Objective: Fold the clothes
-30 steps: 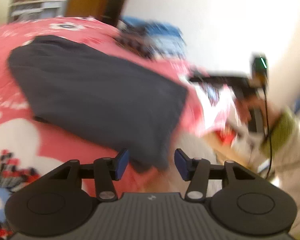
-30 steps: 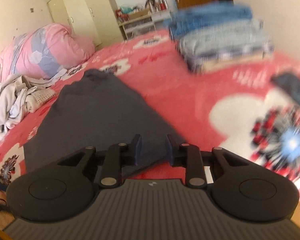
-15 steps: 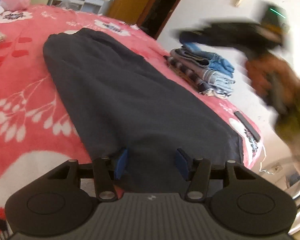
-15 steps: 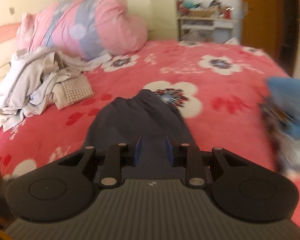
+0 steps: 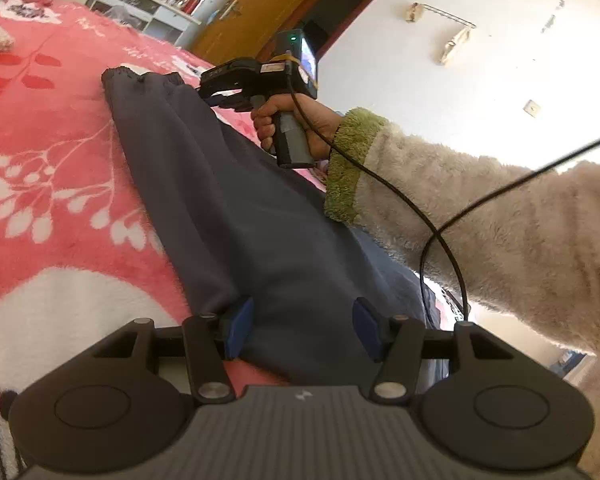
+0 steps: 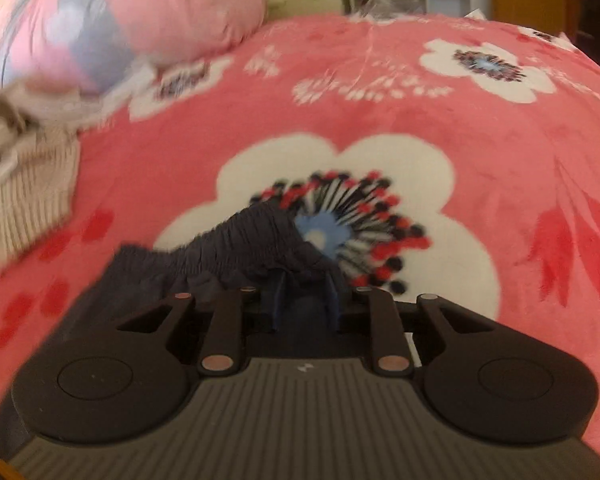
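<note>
Left wrist view: we see our left gripper (image 5: 302,330) w/ blue pads wide apart, straddling the near hem of the dark grey trousers (image 5: 228,184), nothing pinched. The trousers lie lengthwise on the pink floral blanket (image 5: 48,168), waistband at the far end. Our right hand (image 5: 296,124) holds the right gripper (image 5: 220,94) just beside that waistband.

Right wrist view: pic is blurred. Right gripper (image 6: 302,304) sits at the gathered waistband (image 6: 236,244), pads narrowly apart w/ dark cloth between them; can't tell if it's gripped. Pale clothes pile (image 6: 24,160) and pink pillow (image 6: 112,12) sit far left.
</note>
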The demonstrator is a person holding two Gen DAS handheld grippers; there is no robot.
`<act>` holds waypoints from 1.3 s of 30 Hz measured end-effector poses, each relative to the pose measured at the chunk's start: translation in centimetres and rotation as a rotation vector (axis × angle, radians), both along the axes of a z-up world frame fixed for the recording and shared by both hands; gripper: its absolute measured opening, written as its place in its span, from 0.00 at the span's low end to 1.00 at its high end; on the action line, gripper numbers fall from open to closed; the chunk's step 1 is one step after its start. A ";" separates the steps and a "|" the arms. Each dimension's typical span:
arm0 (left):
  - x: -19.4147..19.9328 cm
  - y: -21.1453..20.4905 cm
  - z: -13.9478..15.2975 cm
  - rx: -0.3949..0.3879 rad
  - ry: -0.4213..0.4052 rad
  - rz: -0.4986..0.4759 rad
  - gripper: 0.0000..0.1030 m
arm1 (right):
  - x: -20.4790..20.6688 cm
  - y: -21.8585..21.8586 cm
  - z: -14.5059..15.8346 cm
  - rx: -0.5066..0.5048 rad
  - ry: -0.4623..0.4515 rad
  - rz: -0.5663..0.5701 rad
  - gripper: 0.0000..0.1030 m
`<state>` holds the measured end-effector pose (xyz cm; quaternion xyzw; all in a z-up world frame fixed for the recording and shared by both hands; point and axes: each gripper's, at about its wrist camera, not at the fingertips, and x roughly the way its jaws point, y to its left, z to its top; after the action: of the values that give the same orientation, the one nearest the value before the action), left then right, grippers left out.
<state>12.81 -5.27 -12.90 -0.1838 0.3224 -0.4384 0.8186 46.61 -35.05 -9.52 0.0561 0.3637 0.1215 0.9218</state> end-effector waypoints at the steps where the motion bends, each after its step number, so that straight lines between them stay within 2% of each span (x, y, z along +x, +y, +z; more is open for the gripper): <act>1: 0.1 0.0 0.0 -0.002 0.001 0.000 0.55 | -0.4 -0.3 0.5 0.002 -0.018 -0.014 0.20; 5: 0.6 0.0 -0.2 -0.009 0.005 0.000 0.55 | -2.3 -1.2 2.4 0.102 -0.054 0.008 0.20; 8: 0.9 -0.1 0.0 -0.008 0.030 0.016 0.55 | -2.5 -0.9 2.1 0.029 -0.006 -0.023 0.20; 12: 1.3 0.1 0.5 -0.007 0.069 0.052 0.61 | -6.1 -3.9 5.2 0.093 -0.018 -0.101 0.20; 14: 1.0 0.0 1.0 0.009 0.070 0.068 0.64 | -10.4 -6.5 8.6 0.104 -0.076 -0.135 0.20; 17: 0.0 0.1 2.0 0.033 0.063 0.097 0.68 | -18.1 -10.2 13.2 0.068 -0.145 -0.196 0.23; 19: -0.9 0.2 2.8 0.046 0.058 0.113 0.70 | -23.9 -12.6 15.5 0.054 -0.174 -0.245 0.29; 21: -2.0 0.4 3.3 0.055 0.061 0.118 0.72 | -29.9 -14.9 17.0 0.056 -0.189 -0.299 0.48; 24: -4.3 0.7 3.7 0.062 0.108 0.109 0.72 | -37.1 -16.6 16.0 0.075 -0.159 -0.331 0.60; 29: -6.4 0.1 2.5 0.015 0.262 0.068 0.72 | -44.8 -18.0 9.3 0.234 -0.077 -0.368 0.64; 31: -6.5 -0.7 1.8 0.004 0.311 0.056 0.71 | -45.9 -18.5 6.1 0.338 -0.033 -0.395 0.64; 35: -6.0 -1.9 0.5 -0.006 0.379 0.071 0.70 | -47.0 -19.4 0.4 0.646 0.010 -0.448 0.64; 38: -5.6 -2.1 0.3 -0.047 0.421 0.085 0.70 | -47.2 -19.7 -1.9 0.774 -0.008 -0.465 0.64; 39: -5.6 -2.1 0.3 -0.055 0.429 0.087 0.67 | -47.1 -19.8 -2.3 0.788 -0.018 -0.468 0.64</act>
<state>7.22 -7.36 -12.58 -0.3089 0.4690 -0.3623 0.7439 -0.50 -54.84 -11.82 0.4822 0.2593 0.0396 0.8359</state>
